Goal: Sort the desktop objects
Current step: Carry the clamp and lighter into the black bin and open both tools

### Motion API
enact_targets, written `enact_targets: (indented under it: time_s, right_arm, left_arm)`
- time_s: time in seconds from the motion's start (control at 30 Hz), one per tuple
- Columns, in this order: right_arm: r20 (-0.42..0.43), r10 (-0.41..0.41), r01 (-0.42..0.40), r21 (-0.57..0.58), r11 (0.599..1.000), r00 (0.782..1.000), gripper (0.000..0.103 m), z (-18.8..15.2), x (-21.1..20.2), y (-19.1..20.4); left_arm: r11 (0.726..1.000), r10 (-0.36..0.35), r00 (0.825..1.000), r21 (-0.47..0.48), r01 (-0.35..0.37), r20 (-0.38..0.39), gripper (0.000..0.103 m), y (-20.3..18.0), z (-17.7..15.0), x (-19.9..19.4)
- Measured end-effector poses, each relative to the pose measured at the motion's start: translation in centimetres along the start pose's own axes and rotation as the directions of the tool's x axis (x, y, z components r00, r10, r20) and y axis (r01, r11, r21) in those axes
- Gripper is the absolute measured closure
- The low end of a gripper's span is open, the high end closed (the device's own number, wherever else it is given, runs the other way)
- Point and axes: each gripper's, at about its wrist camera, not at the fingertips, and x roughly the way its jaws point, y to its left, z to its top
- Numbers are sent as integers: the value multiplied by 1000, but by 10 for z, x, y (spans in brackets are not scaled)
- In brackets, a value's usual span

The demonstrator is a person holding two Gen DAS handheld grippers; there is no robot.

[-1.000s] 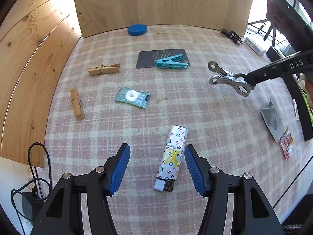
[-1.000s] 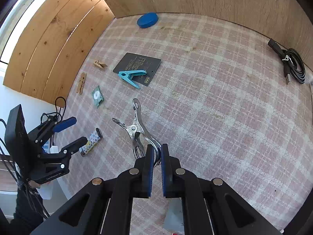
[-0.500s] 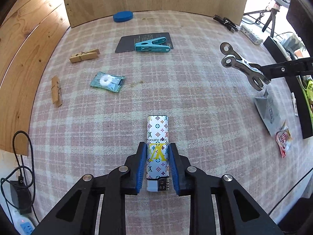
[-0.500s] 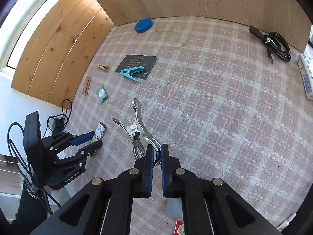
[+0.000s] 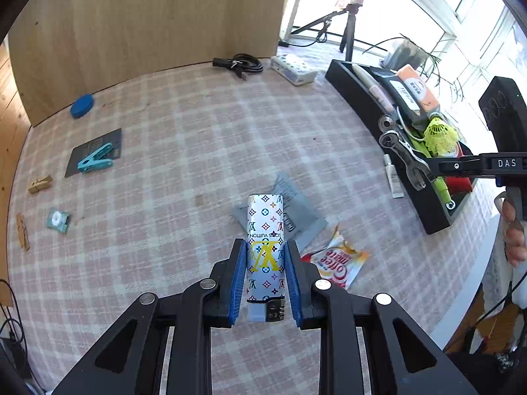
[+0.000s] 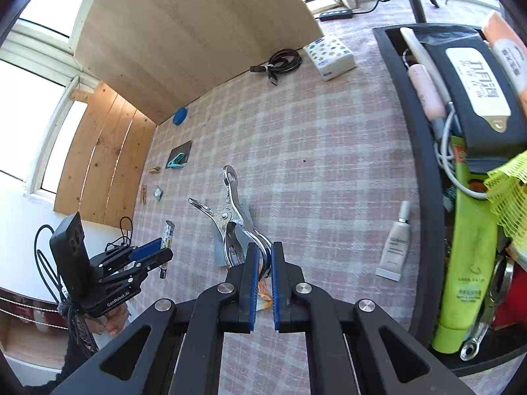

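Note:
My left gripper [image 5: 265,256] is shut on a white patterned lighter [image 5: 265,230] and holds it above the checked tablecloth; both show small in the right wrist view, gripper [image 6: 158,250] and lighter [image 6: 167,235]. My right gripper [image 6: 262,256] is shut on a metal clip [image 6: 230,210], held in the air left of the black tray [image 6: 425,177]. In the left wrist view the clip [image 5: 400,151] hangs over the tray's near wall [image 5: 359,98].
The tray holds a green tube [image 6: 467,270], a yellow net [image 5: 439,135] and other items. On the cloth lie a grey pouch [image 5: 296,210], a coffee sachet [image 5: 339,263], a small tube [image 6: 397,243], a teal peg [image 5: 95,163], wooden pegs [image 5: 39,184], a cable [image 5: 238,64].
My left gripper closed on the lighter, lifted it and swung right toward the tray. My right gripper carried the metal clip right, up to the tray.

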Motion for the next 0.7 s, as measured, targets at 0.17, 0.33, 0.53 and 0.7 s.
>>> enact_targets:
  time_s: [0.17, 0.33, 0.53, 0.7]
  right_arm:
    - [57, -59, 53, 92, 994, 997, 97, -30, -49, -54]
    - [91, -116, 99, 174, 980, 989, 97, -51, -80, -99]
    - [103, -157, 134, 203, 970, 982, 97, -60, -96, -130]
    - [112, -198, 174, 191, 966, 974, 95, -60, -104, -138]
  left_arm:
    - [985, -95, 995, 145, 94, 1, 78, -89, 34, 21]
    - [957, -166, 986, 240, 163, -7, 78, -171, 54, 42]
    - [943, -198, 980, 269, 196, -20, 78, -230, 73, 68]
    - [938, -200, 980, 285, 198, -22, 78, -259, 82, 82]
